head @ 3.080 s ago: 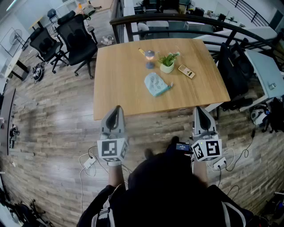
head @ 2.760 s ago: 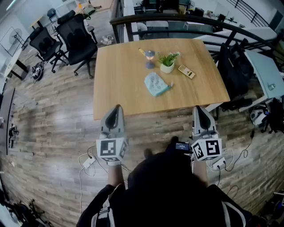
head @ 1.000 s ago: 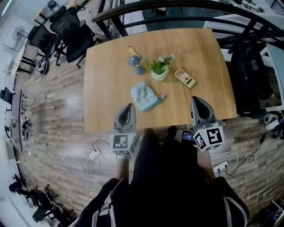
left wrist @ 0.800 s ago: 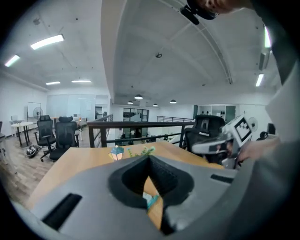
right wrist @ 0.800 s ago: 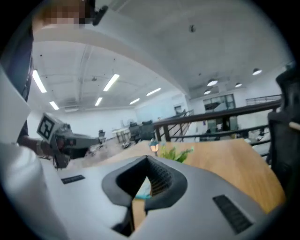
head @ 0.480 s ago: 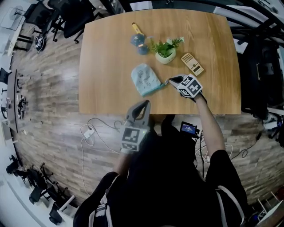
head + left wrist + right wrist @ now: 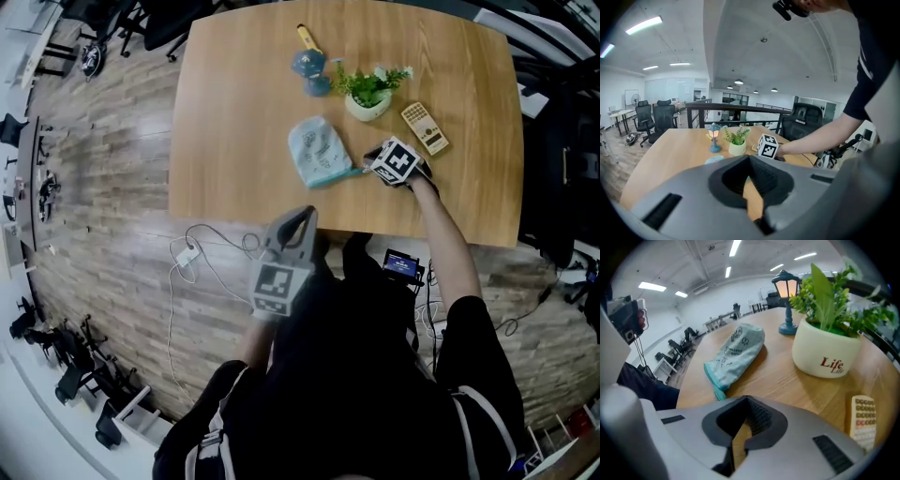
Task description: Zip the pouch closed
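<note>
1. Wooden table (image 7: 234,112) carries the pale blue pouch (image 7: 319,152), which lies flat near the middle, its teal-edged end turned towards the near side
2. In the right gripper view the pouch (image 7: 736,352) stretches away ahead and to the left, with printed marks on its upper face
3. The right gripper (image 7: 369,161) is low over the table just beside the pouch's teal end; whether it touches cannot be told
4. Its own view shows the right gripper (image 7: 740,434) with jaws drawn almost together, only a thin sliver of wood between them, gripping nothing
5. The left gripper (image 7: 302,217) hangs at the table's near edge, well apart from the pouch
6. Its own view shows the left gripper (image 7: 751,187) likewise nearly closed on a narrow gap, with nothing in it
7. Behind the pouch stand a white plant pot (image 7: 825,355) and a small blue lantern (image 7: 787,301); a calculator (image 7: 864,420) lies to the right of the pot
</note>
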The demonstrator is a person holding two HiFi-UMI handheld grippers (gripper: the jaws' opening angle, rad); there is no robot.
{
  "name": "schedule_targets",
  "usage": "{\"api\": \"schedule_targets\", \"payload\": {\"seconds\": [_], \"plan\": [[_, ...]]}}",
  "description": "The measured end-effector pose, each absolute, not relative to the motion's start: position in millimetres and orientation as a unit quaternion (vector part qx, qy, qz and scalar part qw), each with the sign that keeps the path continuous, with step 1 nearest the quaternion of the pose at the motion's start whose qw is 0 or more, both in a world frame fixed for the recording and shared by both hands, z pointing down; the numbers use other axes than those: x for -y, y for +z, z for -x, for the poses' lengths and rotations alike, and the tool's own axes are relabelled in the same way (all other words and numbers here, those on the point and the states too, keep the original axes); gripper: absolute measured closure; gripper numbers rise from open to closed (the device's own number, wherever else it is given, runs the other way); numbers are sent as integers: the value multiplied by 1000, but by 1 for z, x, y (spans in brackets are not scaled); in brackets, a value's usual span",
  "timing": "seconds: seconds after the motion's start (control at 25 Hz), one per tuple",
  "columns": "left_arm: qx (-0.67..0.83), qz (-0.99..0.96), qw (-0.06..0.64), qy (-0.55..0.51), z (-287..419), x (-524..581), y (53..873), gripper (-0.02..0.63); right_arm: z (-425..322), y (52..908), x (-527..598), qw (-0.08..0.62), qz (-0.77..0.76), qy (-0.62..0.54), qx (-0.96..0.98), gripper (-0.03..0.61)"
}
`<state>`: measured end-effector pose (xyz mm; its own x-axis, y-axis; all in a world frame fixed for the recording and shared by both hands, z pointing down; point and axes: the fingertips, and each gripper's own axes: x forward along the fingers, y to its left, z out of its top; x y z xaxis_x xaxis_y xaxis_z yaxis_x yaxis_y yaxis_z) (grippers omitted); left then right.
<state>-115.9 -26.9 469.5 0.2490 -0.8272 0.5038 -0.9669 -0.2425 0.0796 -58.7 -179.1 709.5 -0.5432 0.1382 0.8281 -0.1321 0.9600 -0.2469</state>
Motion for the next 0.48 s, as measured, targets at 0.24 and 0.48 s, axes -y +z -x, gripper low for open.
{"api": "schedule_targets", "payload": {"seconds": [0.24, 0.48], "plan": [[576, -771, 197, 187, 111, 30, 477, 615, 33, 709, 171, 439, -83, 198, 872, 566], [563, -777, 204, 192, 104, 33, 486, 615, 23, 693, 157, 384, -68, 172, 905, 566]]}}
